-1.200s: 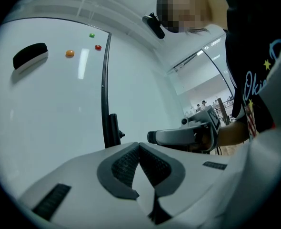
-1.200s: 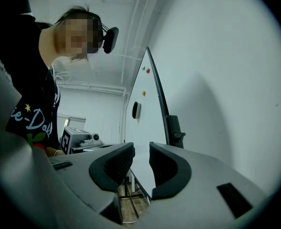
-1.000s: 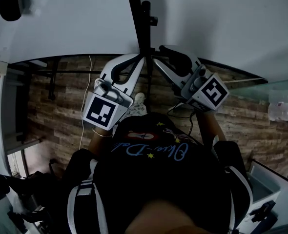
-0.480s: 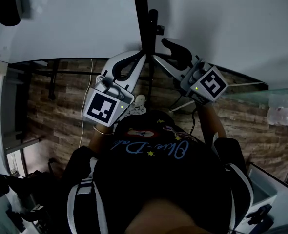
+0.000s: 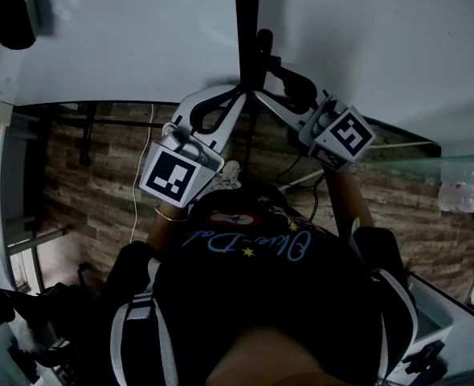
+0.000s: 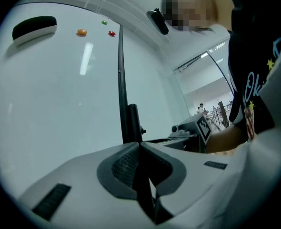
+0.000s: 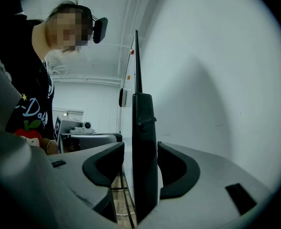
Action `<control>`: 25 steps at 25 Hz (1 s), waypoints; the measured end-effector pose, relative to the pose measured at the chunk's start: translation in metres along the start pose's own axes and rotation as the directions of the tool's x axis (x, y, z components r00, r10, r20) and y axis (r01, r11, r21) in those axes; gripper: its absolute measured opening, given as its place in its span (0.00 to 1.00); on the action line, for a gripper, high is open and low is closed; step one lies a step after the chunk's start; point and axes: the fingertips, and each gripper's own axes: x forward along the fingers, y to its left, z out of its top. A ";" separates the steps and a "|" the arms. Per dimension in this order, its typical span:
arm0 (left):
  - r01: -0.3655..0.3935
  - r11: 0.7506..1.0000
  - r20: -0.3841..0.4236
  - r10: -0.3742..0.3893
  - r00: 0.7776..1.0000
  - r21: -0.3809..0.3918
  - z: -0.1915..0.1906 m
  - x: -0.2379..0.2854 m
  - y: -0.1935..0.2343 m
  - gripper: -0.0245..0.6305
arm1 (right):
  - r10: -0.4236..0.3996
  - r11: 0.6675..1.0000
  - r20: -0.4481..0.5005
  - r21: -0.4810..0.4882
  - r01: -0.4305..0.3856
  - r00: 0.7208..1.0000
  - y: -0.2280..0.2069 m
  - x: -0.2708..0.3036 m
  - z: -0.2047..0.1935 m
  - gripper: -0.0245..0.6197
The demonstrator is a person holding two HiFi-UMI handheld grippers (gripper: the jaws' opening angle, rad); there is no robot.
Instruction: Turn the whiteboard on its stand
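Two grippers meet at one dark bar on the whiteboard, which fills the far part of the head view, directly ahead of the person.

Left gripper: jaws brought together, tips meeting on the thin dark edge that carries on from the bar. This is judged a clamp on the whiteboard's frame.

Right gripper: jaws apart, having just been opening. The bar stands between them with a gap showing on either side, so the pads are not pressing.

Governing relation: the bar lies straight ahead of both grippers, the left one coming at it from the left, the right one from the right, neither farther off than the other. Only the left one has hold.

Long axis of the bar: upright in both gripper views, running near to far in the head view. White panel spreads left and right of it; the face carrying the eraser lies to the left.

Judgement: any turn now would be driven by the left grip alone, unless the right jaws close on the bar.
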 end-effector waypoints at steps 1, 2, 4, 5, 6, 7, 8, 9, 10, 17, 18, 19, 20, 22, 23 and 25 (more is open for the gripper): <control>0.000 1.000 -0.002 0.000 1.000 -0.001 0.000 0.001 0.001 0.05 | 0.002 1.000 -0.004 -0.001 -0.002 1.000 -0.001 0.001 -0.001 0.37; 0.000 1.000 -0.005 0.000 1.000 -0.002 -0.001 0.001 0.002 0.05 | 0.005 1.000 -0.007 -0.001 -0.005 1.000 -0.001 0.003 -0.001 0.37; 0.000 1.000 -0.013 0.000 1.000 -0.006 -0.003 0.002 0.004 0.05 | 0.008 1.000 -0.010 0.000 -0.008 1.000 -0.003 0.005 -0.002 0.37; 0.002 1.000 -0.017 -0.002 1.000 -0.008 -0.004 0.002 0.005 0.05 | 0.010 1.000 -0.012 0.000 -0.010 1.000 -0.004 0.007 -0.003 0.37; 0.003 1.000 -0.020 -0.003 1.000 -0.010 -0.005 0.002 0.006 0.05 | 0.013 1.000 -0.014 -0.001 -0.013 1.000 -0.004 0.009 -0.004 0.37; 0.005 1.000 -0.022 -0.005 1.000 -0.010 -0.005 0.002 0.007 0.05 | 0.018 1.000 -0.017 -0.002 -0.018 1.000 -0.005 0.011 -0.005 0.37; 0.007 1.000 -0.024 -0.007 1.000 -0.011 -0.006 0.002 0.008 0.05 | 0.026 1.000 -0.019 -0.003 -0.026 0.999 -0.004 0.013 -0.006 0.37; 0.008 1.000 -0.026 -0.008 1.000 -0.011 -0.007 0.002 0.009 0.05 | 0.034 0.999 -0.020 -0.002 -0.034 0.999 -0.004 0.016 -0.006 0.37; 0.008 1.000 -0.027 -0.008 1.000 -0.012 -0.007 0.002 0.010 0.05 | 0.039 0.999 -0.020 -0.002 -0.039 0.999 -0.004 0.017 -0.006 0.37; 0.017 1.000 -0.038 -0.017 0.999 -0.012 -0.009 0.004 0.013 0.05 | 0.035 0.999 -0.026 -0.033 -0.036 0.999 -0.005 0.019 -0.007 0.33; 0.018 1.000 -0.040 -0.018 0.999 -0.013 -0.010 0.005 0.013 0.05 | 0.035 0.999 -0.030 -0.032 -0.036 0.999 -0.005 0.019 -0.007 0.33; 0.018 1.000 -0.041 -0.019 0.999 -0.014 -0.010 0.005 0.013 0.05 | 0.033 0.999 -0.032 -0.029 -0.034 0.999 -0.005 0.019 -0.007 0.33; 0.019 1.000 -0.042 -0.020 0.999 -0.014 -0.010 0.005 0.013 0.05 | 0.029 0.999 -0.035 -0.027 -0.030 0.999 -0.005 0.019 -0.008 0.33; 0.021 1.000 -0.045 -0.022 0.999 -0.012 -0.010 0.005 0.014 0.05 | 0.024 0.999 -0.040 -0.029 -0.025 0.999 -0.005 0.019 -0.008 0.33; 0.022 1.000 -0.046 -0.022 0.999 -0.011 -0.010 0.006 0.014 0.05 | 0.021 0.999 -0.042 -0.028 -0.022 0.999 -0.005 0.019 -0.007 0.33; 0.019 1.000 -0.051 -0.020 0.999 -0.012 -0.012 0.005 0.014 0.05 | 0.014 1.000 -0.045 -0.024 -0.015 0.999 -0.004 0.019 -0.006 0.33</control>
